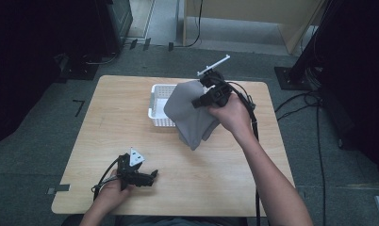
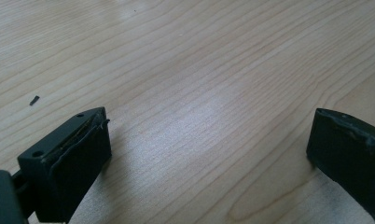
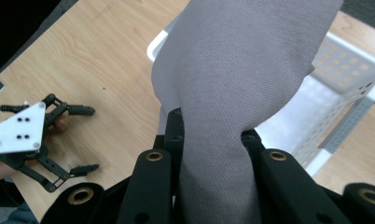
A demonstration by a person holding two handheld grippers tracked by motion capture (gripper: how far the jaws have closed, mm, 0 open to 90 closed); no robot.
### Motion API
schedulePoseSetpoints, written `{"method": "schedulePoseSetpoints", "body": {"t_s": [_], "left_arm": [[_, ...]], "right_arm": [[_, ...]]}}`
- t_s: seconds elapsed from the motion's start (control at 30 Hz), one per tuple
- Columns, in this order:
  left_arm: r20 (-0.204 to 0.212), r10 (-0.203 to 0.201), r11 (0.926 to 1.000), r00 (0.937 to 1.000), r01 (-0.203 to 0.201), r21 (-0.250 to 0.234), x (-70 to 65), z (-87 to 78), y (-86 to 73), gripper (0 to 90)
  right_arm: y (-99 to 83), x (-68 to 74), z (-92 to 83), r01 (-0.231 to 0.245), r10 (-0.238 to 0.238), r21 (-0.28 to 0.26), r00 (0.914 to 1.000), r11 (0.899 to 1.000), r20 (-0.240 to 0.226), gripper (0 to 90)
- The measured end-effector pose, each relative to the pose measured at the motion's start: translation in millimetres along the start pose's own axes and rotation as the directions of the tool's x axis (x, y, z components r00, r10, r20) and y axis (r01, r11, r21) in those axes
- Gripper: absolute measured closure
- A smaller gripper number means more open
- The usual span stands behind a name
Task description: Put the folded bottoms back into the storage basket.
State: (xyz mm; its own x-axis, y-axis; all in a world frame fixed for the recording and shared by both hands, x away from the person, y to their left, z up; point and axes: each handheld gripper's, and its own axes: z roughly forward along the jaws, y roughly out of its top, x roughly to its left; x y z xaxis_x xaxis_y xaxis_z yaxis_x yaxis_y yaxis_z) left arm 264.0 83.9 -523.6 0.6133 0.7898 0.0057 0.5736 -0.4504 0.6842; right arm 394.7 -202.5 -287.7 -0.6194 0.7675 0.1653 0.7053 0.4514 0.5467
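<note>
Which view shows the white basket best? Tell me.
The high view: the white basket sits whole on the table, its right part behind the grey cloth. The right gripper view shows its perforated walls, partly behind cloth. The left gripper view shows bare tabletop.

Left gripper (image 2: 209, 158) fingers (image 2: 78, 163) spread wide, low over bare wooden table (image 2: 199, 60); nothing between them.

One grey cloth (image 1: 190, 115), one white perforated basket (image 1: 157, 104), two hand-held grippers, left hand-held gripper (image 1: 152, 176) and right hand-held gripper (image 1: 197, 102), one wooden table (image 1: 107, 122), two forearms in view
</note>
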Motion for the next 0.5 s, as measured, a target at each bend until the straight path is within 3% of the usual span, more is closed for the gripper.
{"method": "schedulePoseSetpoints", "body": {"t_s": [0.27,0.5], "left_arm": [[0.000,0.000,1.0000,1.0000,0.000,-0.001,0.0,0.1,0.0,0.0],[-0.001,-0.003,1.0000,1.0000,0.003,-0.004,-0.2,0.3,-0.1,0.0]], "right_arm": [[39.1,-7.6,-9.0,-0.008,0.008,0.008,0.9983,1.000,0.057,73.6],[64.3,-13.2,2.5,-0.018,0.017,0.006,0.9933,1.000,0.114,73.6]]}}
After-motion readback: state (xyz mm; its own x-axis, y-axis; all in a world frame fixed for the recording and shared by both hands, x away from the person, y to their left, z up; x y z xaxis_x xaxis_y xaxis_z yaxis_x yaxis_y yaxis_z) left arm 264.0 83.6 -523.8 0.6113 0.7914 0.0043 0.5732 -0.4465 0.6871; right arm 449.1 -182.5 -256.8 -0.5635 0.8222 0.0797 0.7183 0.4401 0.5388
